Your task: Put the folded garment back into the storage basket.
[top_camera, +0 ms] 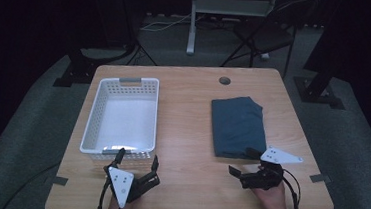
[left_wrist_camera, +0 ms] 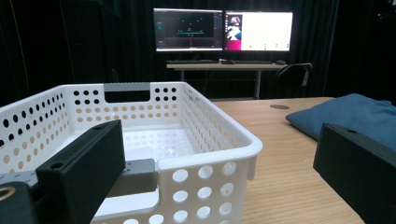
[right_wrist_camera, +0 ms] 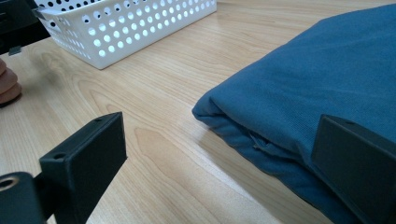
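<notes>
We see a wide strip of bare table [top_camera: 184, 129] between the white basket [top_camera: 122, 117] and the folded blue cloth [top_camera: 237, 126], and a gripper could pass there. The basket's tall walls block the left side. The left gripper [top_camera: 137, 167] sits just beside its near wall. The right gripper [top_camera: 245, 163], jaws apart, is at the cloth's near corner.

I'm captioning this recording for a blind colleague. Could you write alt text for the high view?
A folded blue cloth lies right of a white perforated basket that holds nothing, both on a wooden table. At the near edge, hands hold the left gripper and right gripper, both open.
</notes>
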{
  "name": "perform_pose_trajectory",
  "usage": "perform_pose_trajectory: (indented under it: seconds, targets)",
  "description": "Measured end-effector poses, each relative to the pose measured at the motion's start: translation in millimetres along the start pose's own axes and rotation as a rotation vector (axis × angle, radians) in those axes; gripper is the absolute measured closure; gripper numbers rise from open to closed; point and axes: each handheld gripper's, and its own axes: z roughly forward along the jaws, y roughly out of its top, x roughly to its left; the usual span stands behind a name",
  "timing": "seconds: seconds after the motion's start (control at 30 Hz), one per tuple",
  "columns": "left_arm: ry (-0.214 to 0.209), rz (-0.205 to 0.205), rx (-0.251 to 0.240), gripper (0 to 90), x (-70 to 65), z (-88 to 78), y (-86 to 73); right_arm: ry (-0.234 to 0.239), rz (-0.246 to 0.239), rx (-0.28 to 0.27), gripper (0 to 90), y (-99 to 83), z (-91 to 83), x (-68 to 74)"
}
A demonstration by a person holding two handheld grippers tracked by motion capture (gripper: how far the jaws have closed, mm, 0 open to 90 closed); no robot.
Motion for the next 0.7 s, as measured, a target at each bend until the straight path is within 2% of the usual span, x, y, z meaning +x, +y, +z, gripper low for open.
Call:
perform_pose_trajectory:
  seconds: [0.33, 0.57, 0.7]
  targets:
    - [0.0, 0.001, 0.0, 3.5, 0.1, -0.1, 0.0, 0.017, -0.017, 0.009, 3.2, -0.1, 0.5, 1.5]
    - [-0.001, 0.0, -0.003, 3.5, 0.2, -0.5, -0.1, 0.029, -0.037, 0.047, 3.3, 0.5, 3.8, 3.3]
    - [-0.001, 0.0, -0.003, 3.5, 0.2, -0.4, 0.0, 0.044, -0.027, 0.05, 4.2, 0.6, 2.9, 3.0]
